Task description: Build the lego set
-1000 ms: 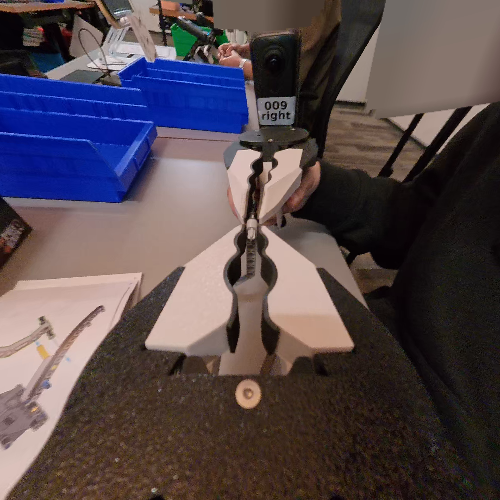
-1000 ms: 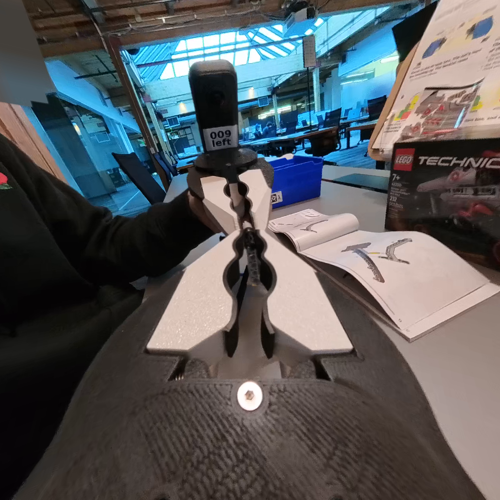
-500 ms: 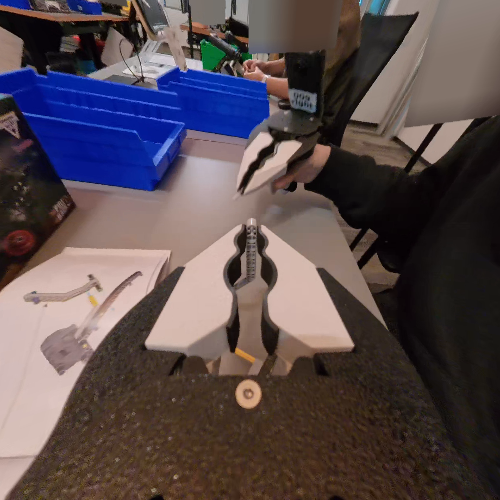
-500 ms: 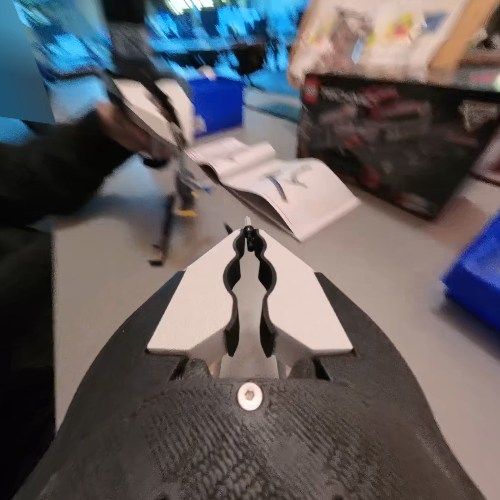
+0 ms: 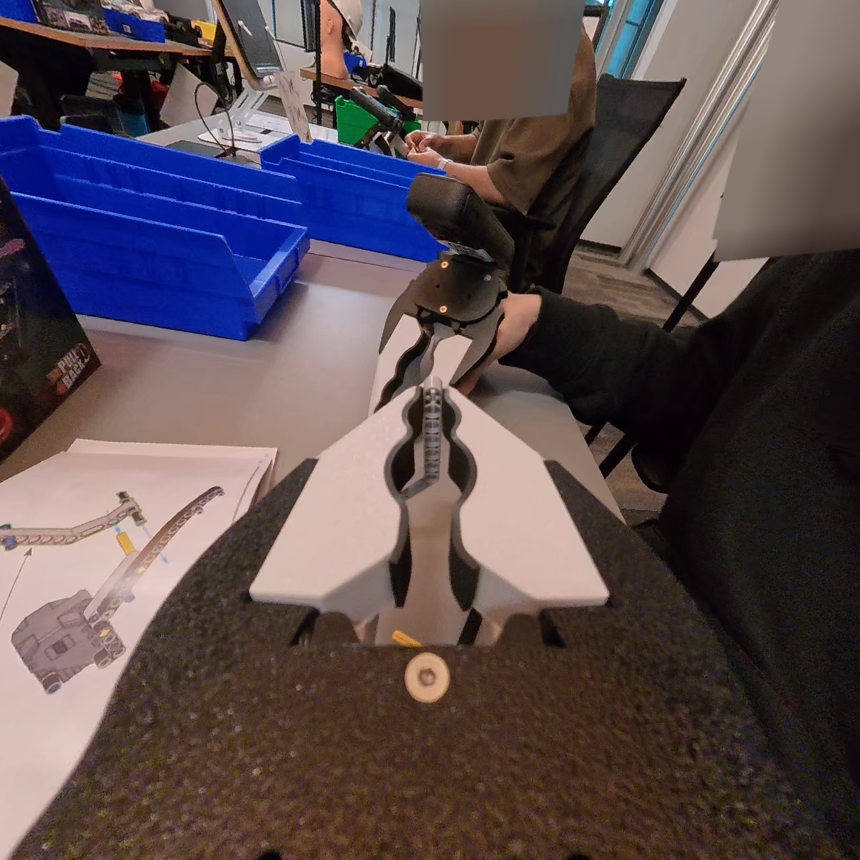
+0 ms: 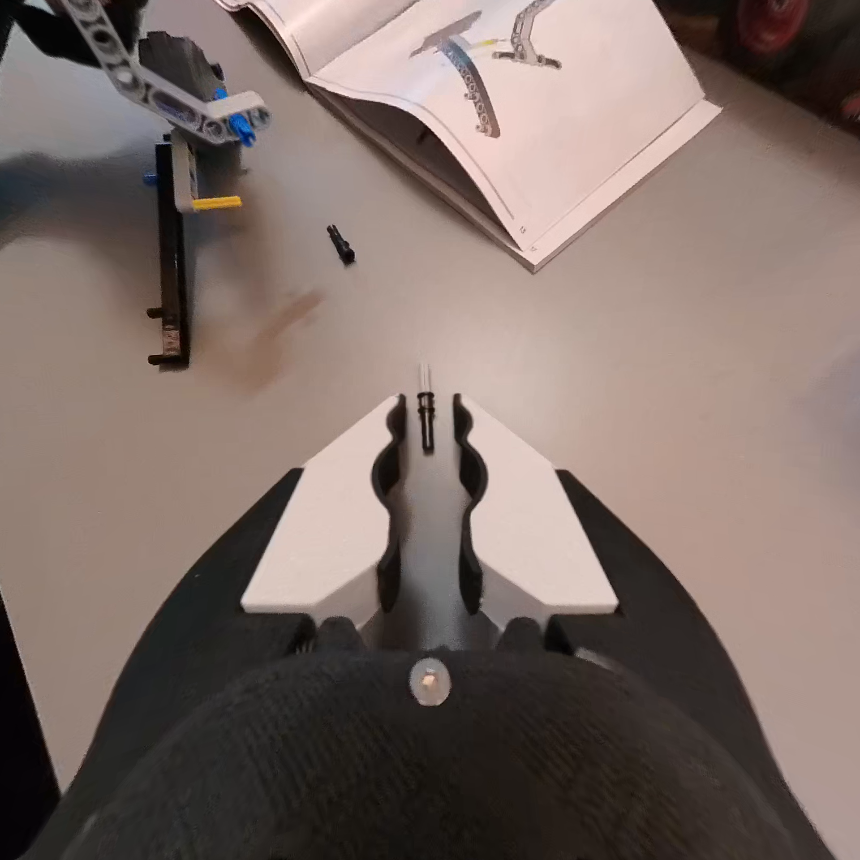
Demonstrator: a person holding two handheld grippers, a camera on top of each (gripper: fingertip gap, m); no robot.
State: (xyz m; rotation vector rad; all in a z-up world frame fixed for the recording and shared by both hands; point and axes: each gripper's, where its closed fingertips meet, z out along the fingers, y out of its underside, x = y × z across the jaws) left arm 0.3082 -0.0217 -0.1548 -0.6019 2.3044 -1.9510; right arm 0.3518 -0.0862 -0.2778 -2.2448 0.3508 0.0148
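Observation:
My left gripper (image 5: 433, 388) is shut on a grey bent lego beam (image 5: 433, 437), held above the table. The beam's far end, with a blue pin, shows in the right wrist view (image 6: 153, 93). My right gripper (image 6: 427, 398) is open and points down at the grey table (image 6: 605, 349); it also shows in the left wrist view (image 5: 419, 367). A black pin (image 6: 426, 419) lies between its fingers, touching neither. A second black pin (image 6: 342, 244) lies farther off. A part-built assembly with a black beam (image 6: 172, 251) and a yellow axle (image 6: 216, 202) sits at the left.
An open instruction booklet (image 6: 535, 116) lies at the far right, also seen in the left wrist view (image 5: 93, 535). Blue bins (image 5: 163, 260) and a dark lego box (image 5: 28, 325) stand on the table. A person (image 5: 535, 153) sits behind. The gap from one gripper's tips to the other's is roughly 15 cm.
My right gripper swung away from the left gripper down to the table and opened. The black pin it pinched now sits loose between its fingers. The left gripper kept hold of the beam.

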